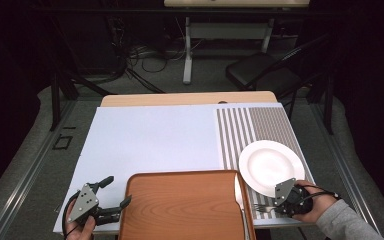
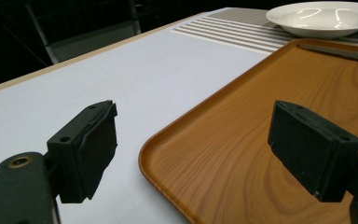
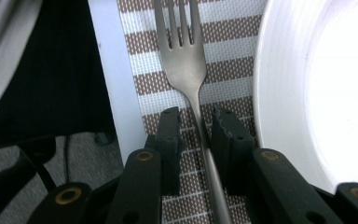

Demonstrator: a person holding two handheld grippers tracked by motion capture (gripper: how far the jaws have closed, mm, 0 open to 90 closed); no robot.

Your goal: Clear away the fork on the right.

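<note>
My right hand-held gripper (image 3: pixel 196 140) straddles the fork (image 3: pixel 186 70) handle, pads not yet pressing, plate (image 3: pixel 317 88) at 3 o'clock; squeezing off-centre could flick it.

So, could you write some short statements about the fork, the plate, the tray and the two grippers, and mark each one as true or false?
1. The fork lies on the striped placemat. True.
2. The fork's handle runs between the jaws of the right gripper. True.
3. The white plate stands on the wooden tray. False: it stands on the placemat, beside the tray.
4. The left gripper is shut on the tray's rim. False: its jaws stand wide open, one over the tray and one over the white table cover.
5. The plate holds food. False: it is empty.
</note>
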